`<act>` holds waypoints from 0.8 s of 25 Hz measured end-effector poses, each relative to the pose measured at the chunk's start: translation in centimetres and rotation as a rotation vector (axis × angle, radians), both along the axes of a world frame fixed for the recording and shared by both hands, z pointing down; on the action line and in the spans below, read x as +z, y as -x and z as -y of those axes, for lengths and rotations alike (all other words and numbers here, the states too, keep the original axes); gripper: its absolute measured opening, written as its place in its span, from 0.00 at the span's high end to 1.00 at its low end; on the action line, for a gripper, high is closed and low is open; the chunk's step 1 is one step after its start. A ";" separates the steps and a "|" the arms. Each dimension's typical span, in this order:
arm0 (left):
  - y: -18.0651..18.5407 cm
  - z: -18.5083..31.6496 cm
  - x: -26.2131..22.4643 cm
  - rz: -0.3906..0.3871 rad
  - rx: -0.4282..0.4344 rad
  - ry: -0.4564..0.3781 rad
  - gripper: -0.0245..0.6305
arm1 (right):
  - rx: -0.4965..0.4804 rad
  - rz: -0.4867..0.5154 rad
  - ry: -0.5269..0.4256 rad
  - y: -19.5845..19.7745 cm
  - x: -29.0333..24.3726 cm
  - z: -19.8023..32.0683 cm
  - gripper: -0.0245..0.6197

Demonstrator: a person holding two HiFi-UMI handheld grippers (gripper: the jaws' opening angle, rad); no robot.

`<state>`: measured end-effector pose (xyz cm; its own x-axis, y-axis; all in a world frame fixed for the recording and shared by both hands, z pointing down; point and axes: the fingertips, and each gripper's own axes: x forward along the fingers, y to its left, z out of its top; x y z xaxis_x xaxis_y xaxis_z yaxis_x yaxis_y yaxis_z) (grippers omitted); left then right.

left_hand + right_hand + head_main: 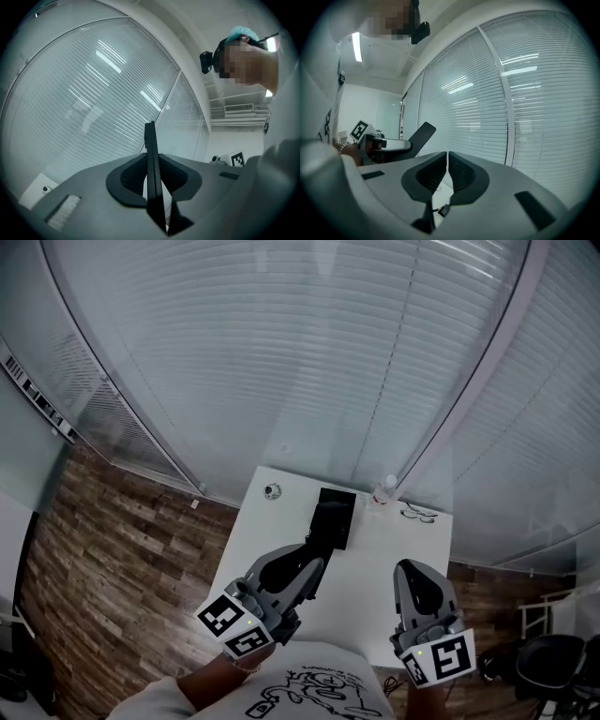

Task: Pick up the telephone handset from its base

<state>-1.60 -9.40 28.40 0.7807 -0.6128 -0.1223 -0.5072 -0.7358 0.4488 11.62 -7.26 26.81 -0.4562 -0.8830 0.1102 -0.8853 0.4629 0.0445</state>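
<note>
My left gripper [312, 570] is shut on the black telephone handset [317, 538] and holds it above the white table [272, 540]. In the left gripper view the handset [150, 140] stands edge-on, pinched between the two pads of that gripper [151, 164]. The black phone base [341, 514] lies on the table just beyond it. My right gripper [411, 571] hovers to the right, its jaws shut with nothing between them [447, 154]. From the right gripper view, the left gripper [396, 146] shows with the handset [421, 135] sticking up out of it.
A small round object [272, 490], a small bottle [382, 491] and a pair of glasses [419, 514] sit along the table's far edge. A glass wall with blinds [309, 352] rises behind. Wooden floor [112, 549] lies to the left, with a dark chair [553, 662] at the lower right.
</note>
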 end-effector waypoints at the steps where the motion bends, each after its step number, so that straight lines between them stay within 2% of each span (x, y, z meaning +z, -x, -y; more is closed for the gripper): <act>1: 0.0 -0.2 -0.2 -0.001 0.003 -0.004 0.86 | 0.000 0.000 -0.001 0.0 -0.2 -0.3 0.94; 20: -0.2 -2.7 -1.4 0.014 0.036 -0.045 0.85 | -0.010 0.025 -0.023 0.4 -1.6 -2.5 0.94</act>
